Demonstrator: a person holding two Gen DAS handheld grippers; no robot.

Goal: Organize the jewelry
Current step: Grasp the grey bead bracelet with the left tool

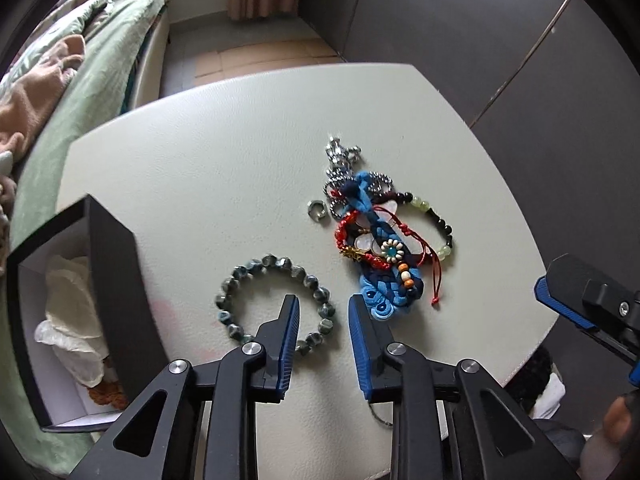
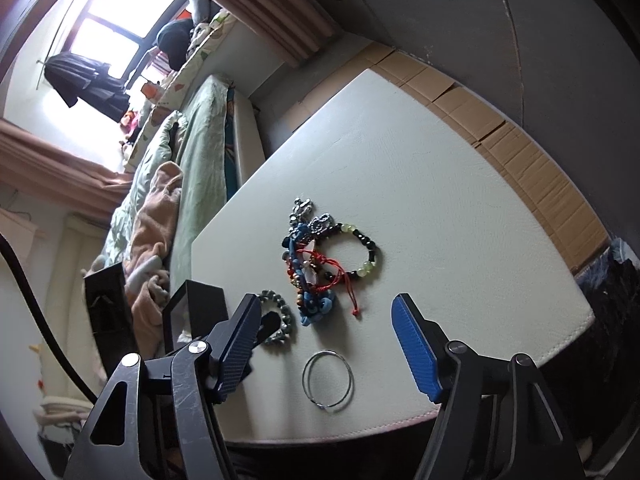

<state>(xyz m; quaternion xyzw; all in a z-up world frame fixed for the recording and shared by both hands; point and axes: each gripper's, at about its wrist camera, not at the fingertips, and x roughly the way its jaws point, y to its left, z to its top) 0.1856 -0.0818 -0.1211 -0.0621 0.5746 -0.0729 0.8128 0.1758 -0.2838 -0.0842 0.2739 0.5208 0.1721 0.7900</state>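
Pale leather-like covering tops the desk [image 1: 224, 152], and the jewelry lies toward its near edge. From the left wrist, the left claw [image 1: 324, 308] hangs over the right side of a grey-green bead bracelet [image 1: 276, 304]; its blue pads stand at a narrow gap, one finger [image 1: 290, 320] over the ring of beads, the other beside a blue braided piece [image 1: 384, 296], and nothing is pinched between them. That view also shows a tangled heap [image 1: 380, 232] of red cord, a silver chain, a black-and-green bead bracelet and a small flower charm, with a small metal ring [image 1: 318, 210] just left of it. An open black box [image 1: 108, 280] holding crumpled white paper sits at the desk's left edge, and the tip of the right claw shows at the right edge of the picture. Only the right wrist view shows a pair of thin silver hoops [image 2: 328, 380] lying near the desk's near edge, between the fingers of the right claw [image 2: 326, 320], which stands wide and holds nothing. The same view takes in the bed [image 2: 188, 148] beyond the desk's left edge and a bright window [image 2: 108, 12].
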